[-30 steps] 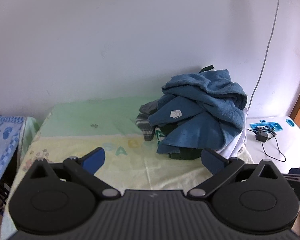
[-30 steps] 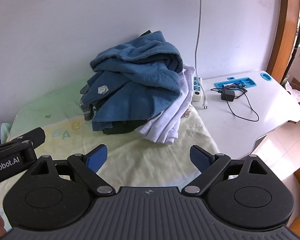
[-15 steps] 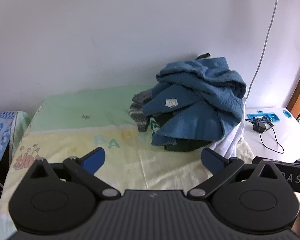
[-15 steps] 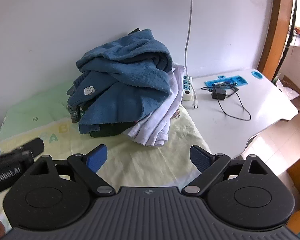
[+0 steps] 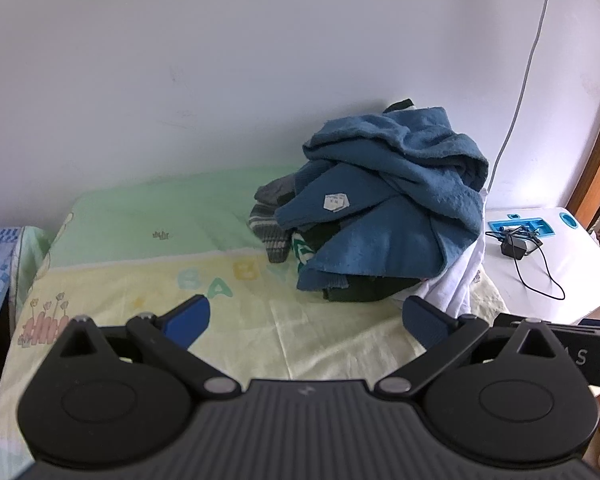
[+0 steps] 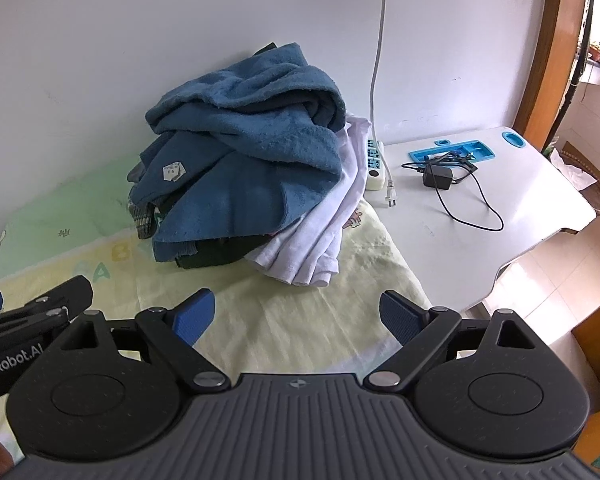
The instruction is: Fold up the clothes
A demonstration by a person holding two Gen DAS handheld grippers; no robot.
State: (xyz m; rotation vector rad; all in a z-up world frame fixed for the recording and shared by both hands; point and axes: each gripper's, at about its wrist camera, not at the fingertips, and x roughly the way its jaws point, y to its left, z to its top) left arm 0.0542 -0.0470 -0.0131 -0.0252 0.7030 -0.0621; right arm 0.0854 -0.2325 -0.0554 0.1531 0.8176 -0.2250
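Two grippers hover over the bed, neither touching any cloth: the left gripper [image 5: 304, 318] has its blue pads spread wide with nothing between them, and the right gripper [image 6: 296, 314] is likewise released and empty. Ahead of both lies the pile of clothes [image 5: 384, 216], heaped against the wall [image 5: 220, 60] at about one o'clock in the left wrist view and at about eleven o'clock in the right wrist view. A blue towel [image 6: 256, 128] drapes over the top of the heap, carrying a small white tag [image 6: 173, 171]; under it sit a dark green garment [image 6: 216, 254], a grey striped piece [image 5: 270, 236] at the pile's left edge, and a white garment [image 6: 320, 236] spilling out at the right side. The pile rests on a pale yellow and green sheet [image 5: 172, 240] (pastel letters are printed across it). Just beside the bed, at two o'clock in the right wrist view, stands a white table [image 6: 540, 200] holding a power strip [image 6: 375, 164], a black adapter with its cord [image 6: 438, 178] and a blue tray [image 6: 452, 153]. At nine o'clock in the right wrist view, part of the left gripper shows.
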